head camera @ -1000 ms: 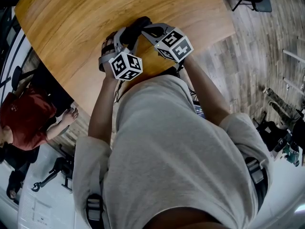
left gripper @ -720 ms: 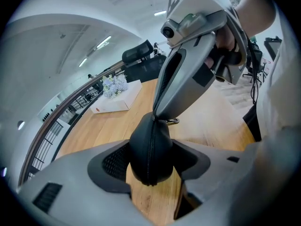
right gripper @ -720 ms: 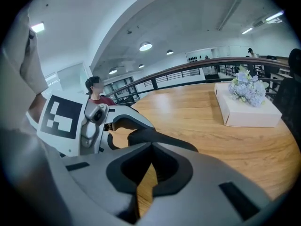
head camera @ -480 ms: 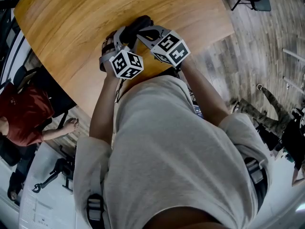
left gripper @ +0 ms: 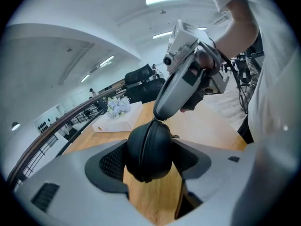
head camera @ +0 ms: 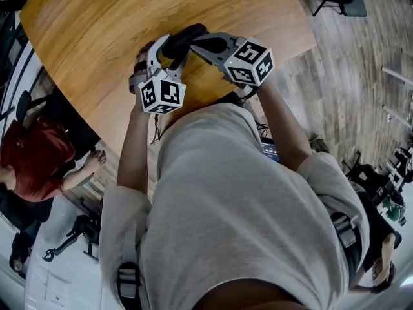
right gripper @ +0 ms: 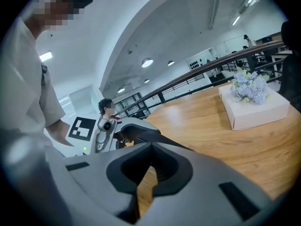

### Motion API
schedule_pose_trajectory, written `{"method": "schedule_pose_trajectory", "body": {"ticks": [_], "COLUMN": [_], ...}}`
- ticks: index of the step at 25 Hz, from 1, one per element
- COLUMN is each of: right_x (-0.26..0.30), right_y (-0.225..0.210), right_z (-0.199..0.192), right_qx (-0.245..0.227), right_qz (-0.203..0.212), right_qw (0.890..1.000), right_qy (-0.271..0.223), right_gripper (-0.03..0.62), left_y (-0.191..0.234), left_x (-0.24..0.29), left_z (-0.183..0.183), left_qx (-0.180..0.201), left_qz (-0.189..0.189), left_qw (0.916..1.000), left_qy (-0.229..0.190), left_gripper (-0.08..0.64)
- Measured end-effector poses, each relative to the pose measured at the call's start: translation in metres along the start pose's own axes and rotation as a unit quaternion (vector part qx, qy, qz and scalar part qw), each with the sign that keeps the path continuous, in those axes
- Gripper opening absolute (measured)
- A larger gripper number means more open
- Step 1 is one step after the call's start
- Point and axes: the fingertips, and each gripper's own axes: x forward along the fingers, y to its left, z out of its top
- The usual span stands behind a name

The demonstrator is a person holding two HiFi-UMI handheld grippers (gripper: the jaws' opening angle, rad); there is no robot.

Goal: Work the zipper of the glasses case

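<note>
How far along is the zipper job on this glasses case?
Done: the left gripper clamps the black glasses case. In hand: the right gripper, shut, meets the seam's top end, apparently at the zipper pull. Left: the visible seam looks closed, so the zipper run remains.

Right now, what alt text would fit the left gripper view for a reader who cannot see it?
The left gripper clamps a black glasses case over a wooden table; the right gripper, fingers shut, meets the case's top end at its zipper. A white box with flowers stands behind.
</note>
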Motion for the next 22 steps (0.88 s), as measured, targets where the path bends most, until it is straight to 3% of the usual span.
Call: {"method": "schedule_pose_trajectory", "body": {"ticks": [4,7,10,14,18,22], "right_x": [-0.009,-0.012,-0.010,-0.001,0.003,0.010], "right_y": [0.000,-0.008,-0.013,-0.005,-0.002,0.011], "right_z": [0.000,-0.004,-0.012,-0.011,-0.008,-0.005], "right_qx": [0.007,0.023,0.034,0.027,-0.001,-0.017], "right_qz": [0.027,0.021,0.002,-0.007,-0.024,-0.015], "right_qw": [1.000,0.999,0.999,1.000,1.000,1.000], "right_qy": [-0.010,-0.007,0.007,0.007,0.015,0.019], "right_gripper": [0.025,0.025,0.025,0.025,0.025,0.025], "left_y": [-0.007,-0.012,-0.016,-0.011,-0.007,-0.007], "left_x": [-0.004,-0.006,-0.003,0.006,0.008,0.008], "left_z": [0.010,0.014,0.011,-0.003,-0.006,-0.009], "left_qx": [0.029,0.044,0.046,0.022,0.017,0.017], "left_qz": [-0.037,-0.058,-0.063,-0.037,-0.023,-0.019], "left_qw": [0.9980,0.9957,0.9964,0.9990,0.9991,0.9987], "left_qy": [-0.043,-0.057,-0.034,0.014,0.032,0.044], "left_gripper": [0.279,0.279,0.279,0.279,0.278,0.278]}}
